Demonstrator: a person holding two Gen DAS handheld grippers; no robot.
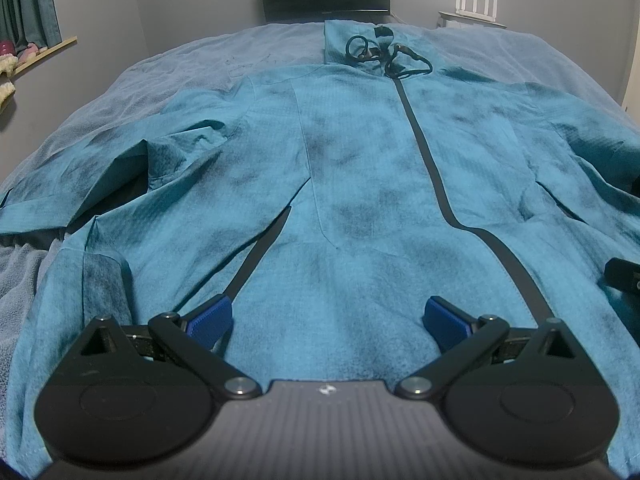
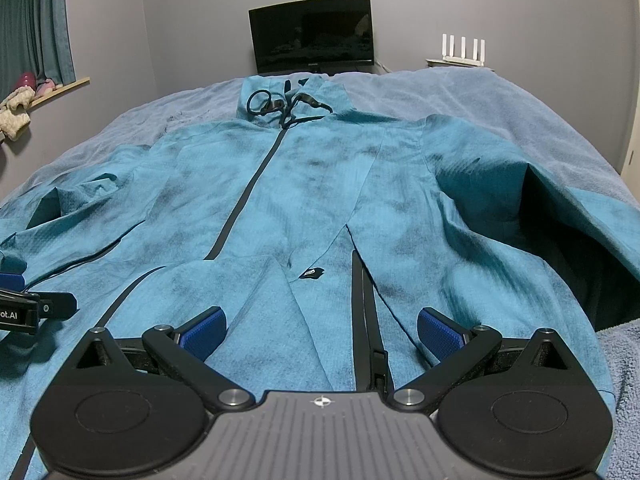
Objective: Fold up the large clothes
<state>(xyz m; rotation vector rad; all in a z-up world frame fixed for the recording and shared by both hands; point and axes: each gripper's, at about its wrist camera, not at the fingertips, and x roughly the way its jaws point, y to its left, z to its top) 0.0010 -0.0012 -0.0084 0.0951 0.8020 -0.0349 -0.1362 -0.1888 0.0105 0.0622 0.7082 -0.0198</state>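
Observation:
A large teal jacket lies front-up on the bed, its black zipper running from the hem to the collar, where black drawcords curl. Both sleeves spread outward. In the right wrist view the same jacket shows a black pocket zipper and a small black logo. My left gripper hovers open over the hem on the left half, blue pads wide apart, nothing between them. My right gripper is open over the hem on the right half. The left gripper's side appears at the right view's left edge.
A grey-blue bedspread covers the bed under the jacket. Behind the bed stand a dark monitor and a white router against the grey wall. A curtain and a shelf with soft items are at the left.

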